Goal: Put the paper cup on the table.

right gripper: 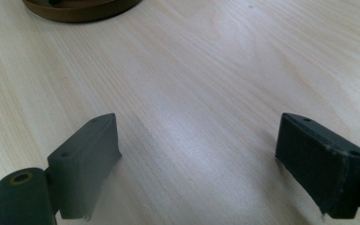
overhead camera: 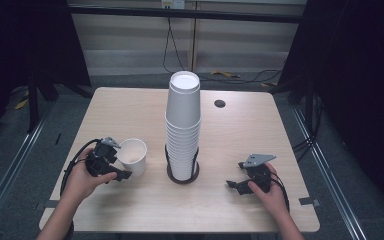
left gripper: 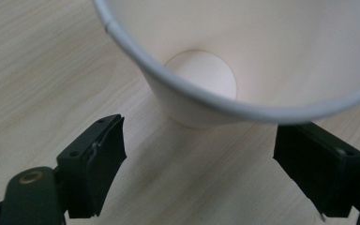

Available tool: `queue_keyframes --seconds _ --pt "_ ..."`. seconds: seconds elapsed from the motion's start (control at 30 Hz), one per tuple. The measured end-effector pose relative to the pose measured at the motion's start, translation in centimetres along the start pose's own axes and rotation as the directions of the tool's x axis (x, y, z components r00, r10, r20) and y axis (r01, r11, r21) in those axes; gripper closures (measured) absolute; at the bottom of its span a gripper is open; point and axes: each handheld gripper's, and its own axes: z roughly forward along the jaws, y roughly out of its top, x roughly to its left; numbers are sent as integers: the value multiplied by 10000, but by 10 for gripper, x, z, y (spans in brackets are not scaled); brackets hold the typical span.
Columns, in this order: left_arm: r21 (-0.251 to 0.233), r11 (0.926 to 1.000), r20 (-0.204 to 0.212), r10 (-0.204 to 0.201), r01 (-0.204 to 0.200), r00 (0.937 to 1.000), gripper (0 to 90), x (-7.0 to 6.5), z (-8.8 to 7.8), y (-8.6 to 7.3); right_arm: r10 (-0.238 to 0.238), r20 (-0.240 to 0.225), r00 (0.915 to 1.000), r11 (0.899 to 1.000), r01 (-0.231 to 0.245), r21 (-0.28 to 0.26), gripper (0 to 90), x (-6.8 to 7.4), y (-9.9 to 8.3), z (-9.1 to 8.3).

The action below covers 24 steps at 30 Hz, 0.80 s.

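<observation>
A single white paper cup stands upright on the wooden table, left of centre. My left gripper is at the cup's left side, low by its base. In the left gripper view the cup rises just ahead, its rim over the gripper. The jaws stand wide apart on either side of its foot, and neither pad touches its wall. My right gripper rests near the table's front right, open, with bare wood between its fingers.
A tall stack of white cups stands in a dark round holder at the table's centre, between the two grippers. The holder's brown base lies ahead of the right gripper. A small round hole is in the far tabletop.
</observation>
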Motion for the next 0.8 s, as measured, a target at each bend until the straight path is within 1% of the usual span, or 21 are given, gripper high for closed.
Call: queue_keyframes --seconds 0.07,0.1,0.13,0.23,0.27,0.4,0.43,0.57,0.6,0.7,0.73,0.77,0.8 --pt "-118 9998 -3 -145 145 9999 166 0 0 -4 2 -3 10000 10000 -2 1 132 0 0 0" --pt "-170 9998 3 -84 84 10000 165 0 -1 -6 7 -4 10000 10000 -7 0 132 0 0 0" --pt "-223 9995 52 -218 219 9997 165 0 0 -8 3 -4 10000 10000 -3 1 132 0 0 0" --pt "-265 9993 39 -255 256 9997 165 1 0 -12 3 -2 10000 10000 -3 0 132 0 0 0" --pt "-321 9991 98 -265 268 9996 165 1 0 -14 4 -4 10000 10000 -4 1 132 0 0 0" --pt "-491 9983 62 -324 327 9995 165 2 0 -20 0 7 10000 10000 0 -6 133 0 0 0" --pt "-552 9976 111 -407 413 9991 164 2 0 -22 9 12 10000 10000 -9 -2 134 0 0 0" --pt "-574 9976 -57 -400 396 9992 163 1 0 -30 23 -1 10000 10000 -23 -7 132 0 0 0" --pt "-615 9972 -125 -431 423 9990 163 1 0 -32 24 -2 10000 10000 -24 -5 132 0 0 0" --pt "-844 9950 -109 -535 524 9985 163 0 0 -38 23 11 10000 10000 -23 -5 132 0 0 0" --pt "-849 9951 -143 -523 509 9985 163 0 1 -40 27 20 10000 10000 -27 -7 133 0 0 0" --pt "-729 9964 -172 -452 439 9988 163 0 1 -42 10 24 10000 10000 -10 -7 133 0 0 0" --pt "-817 9959 -258 -406 384 9988 163 0 2 -44 38 35 10000 10000 -38 5 133 1 0 -1"
